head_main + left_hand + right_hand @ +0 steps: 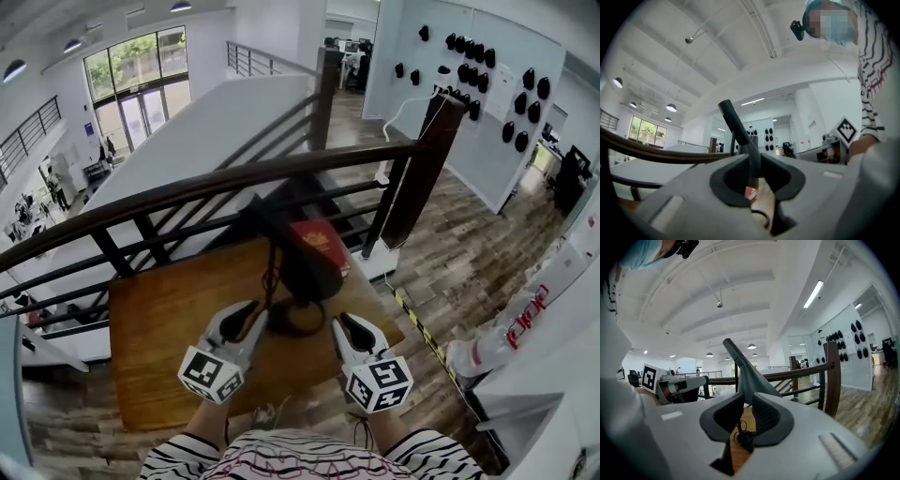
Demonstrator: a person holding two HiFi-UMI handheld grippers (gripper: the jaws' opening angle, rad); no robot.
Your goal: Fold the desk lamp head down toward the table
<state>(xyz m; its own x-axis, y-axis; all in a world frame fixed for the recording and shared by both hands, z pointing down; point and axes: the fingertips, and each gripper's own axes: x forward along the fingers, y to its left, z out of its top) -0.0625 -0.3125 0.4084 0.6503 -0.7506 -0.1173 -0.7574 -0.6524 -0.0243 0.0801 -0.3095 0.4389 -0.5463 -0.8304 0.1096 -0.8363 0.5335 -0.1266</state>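
- Jaws on the left hand-held gripper [251, 314] stand narrowly apart with nothing pressed between the pads. Its own view shows the lamp [305, 267] stem lined up in the gap but beyond it.
- Right hand-held gripper [345, 323]: also set to a narrow gap and empty. Only a black cord [740, 433] and bare wood show through the slot.
- Both sit low at the near side of the table [169, 319], one on each side of the lamp's foot, close to it. No contact can be confirmed.
- The lamp stands near the middle of the table with its slim upper arm raised and tilted, not yet folded.
- Handling, as judged: rigid plastic or metal, light, likely smooth, with a stiff hinge. The foot may slide or tip when the arm is pushed.
- Recommended hold: one hand-held gripper steadies the broad lower body, while the other takes the slim arm well above the hinge and presses it down gently.
- A red book [323, 246] lies just behind the lamp, and a dark railing [234, 178] runs past the far edge of the table.
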